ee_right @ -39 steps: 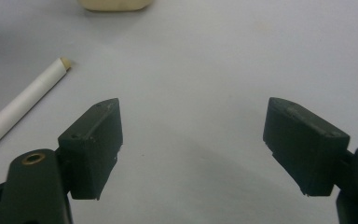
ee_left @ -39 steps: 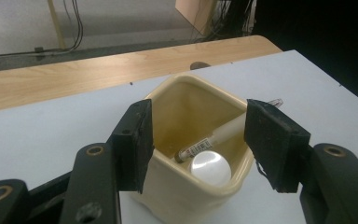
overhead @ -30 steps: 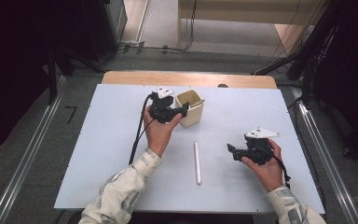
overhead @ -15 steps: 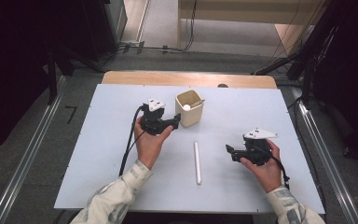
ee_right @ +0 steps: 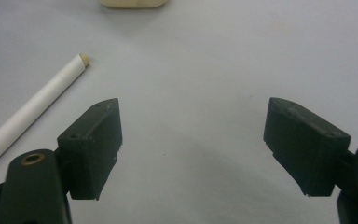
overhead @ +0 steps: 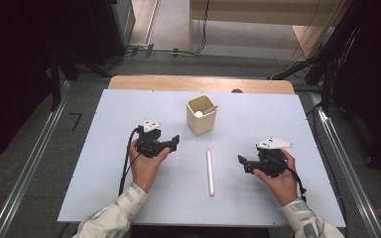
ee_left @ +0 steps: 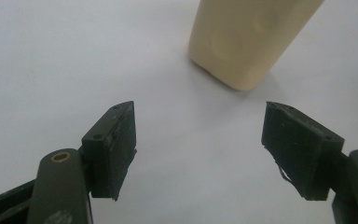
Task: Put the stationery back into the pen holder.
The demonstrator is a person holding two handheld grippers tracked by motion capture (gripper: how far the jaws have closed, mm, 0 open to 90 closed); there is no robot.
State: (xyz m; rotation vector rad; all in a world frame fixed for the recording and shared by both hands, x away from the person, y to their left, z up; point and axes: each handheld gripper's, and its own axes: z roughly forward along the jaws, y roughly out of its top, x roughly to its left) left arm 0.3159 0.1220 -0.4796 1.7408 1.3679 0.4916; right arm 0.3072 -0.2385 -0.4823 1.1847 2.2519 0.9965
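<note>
High view: left gripper (overhead: 174, 142) has withdrawn from the cup (overhead: 201, 115), jaws just opening, empty; right gripper (overhead: 241, 161) open.

Black grippers (overhead: 174, 142) with grey triangular plates, black cables, brass-ringed fingers (ee_left: 114, 144), pale patterned sleeves (overhead: 121, 213)

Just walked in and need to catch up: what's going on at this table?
A person holds a gripper in each hand over a white table. The left gripper, jaws just opening with nothing between them, sits near a cream cup with a white stick already inside. Another white stick lies flat between the hands. The right gripper rests open and empty beside it.
</note>
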